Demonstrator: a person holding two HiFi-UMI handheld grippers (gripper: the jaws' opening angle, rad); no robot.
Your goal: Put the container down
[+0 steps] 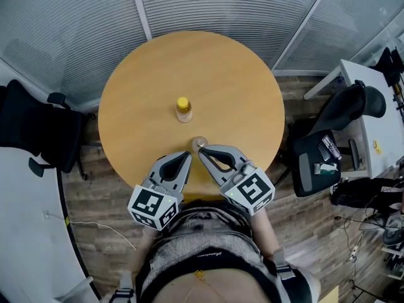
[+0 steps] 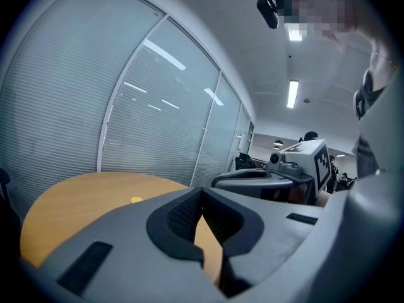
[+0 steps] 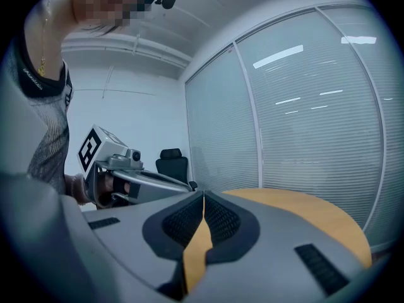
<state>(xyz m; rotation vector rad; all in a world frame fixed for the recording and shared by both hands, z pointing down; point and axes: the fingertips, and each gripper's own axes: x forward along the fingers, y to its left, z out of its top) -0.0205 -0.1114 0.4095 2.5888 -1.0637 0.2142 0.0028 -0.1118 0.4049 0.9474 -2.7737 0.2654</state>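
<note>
A small bottle with a yellow cap (image 1: 183, 109) stands upright near the middle of the round wooden table (image 1: 240, 87); its cap (image 2: 136, 200) peeks over the left jaw in the left gripper view. A small, pale round container (image 1: 199, 142) sits on the table near the front edge. My right gripper (image 1: 202, 151) is shut and empty, its tip just short of that container. My left gripper (image 1: 187, 159) is beside it, also shut with nothing between its pads. In each gripper view the jaws (image 2: 201, 192) (image 3: 203, 196) meet at the tips, with only tabletop beyond.
Glass walls with blinds (image 1: 221, 5) curve behind the table. A black office chair (image 1: 38, 131) stands at the left. Another chair (image 1: 341, 115) and a white desk (image 1: 379, 118) stand at the right. The floor is wood plank.
</note>
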